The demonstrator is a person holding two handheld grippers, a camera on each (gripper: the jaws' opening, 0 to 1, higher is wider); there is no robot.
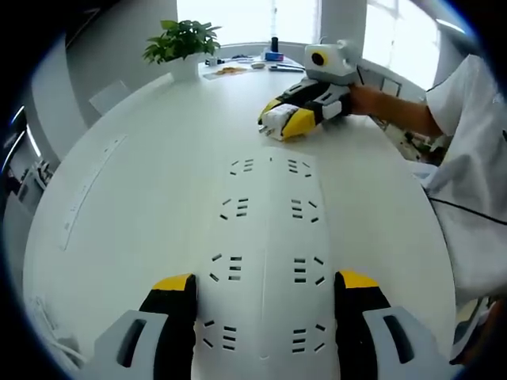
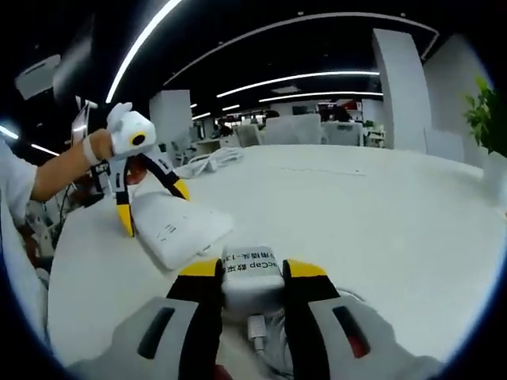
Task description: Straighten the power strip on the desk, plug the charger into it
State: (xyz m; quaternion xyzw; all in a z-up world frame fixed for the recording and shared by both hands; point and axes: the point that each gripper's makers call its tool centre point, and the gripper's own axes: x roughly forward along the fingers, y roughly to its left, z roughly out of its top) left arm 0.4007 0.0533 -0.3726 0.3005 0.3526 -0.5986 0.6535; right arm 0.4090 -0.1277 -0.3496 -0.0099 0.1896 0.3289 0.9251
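Note:
A long white power strip [image 1: 269,229] lies flat on the white desk [image 1: 142,182], running away from me. My left gripper [image 1: 265,285] is shut on its near end, one yellow-tipped jaw against each long edge. Past the strip's far end, my right gripper [image 1: 287,120] is shut on a white charger [image 1: 276,119], held just above the desk. In the right gripper view the charger [image 2: 252,279] sits clamped between the jaws of the right gripper [image 2: 252,269], its cable [image 2: 257,328] hanging below. Ahead and to the left, the left gripper [image 2: 152,207] straddles the power strip [image 2: 178,226].
A potted plant [image 1: 184,43] and small items [image 1: 238,67] stand at the desk's far edge. The person's white sleeve [image 1: 475,166] is at the right. White cables [image 2: 210,162] lie further along the desk, and the plant [image 2: 487,111] shows at the right.

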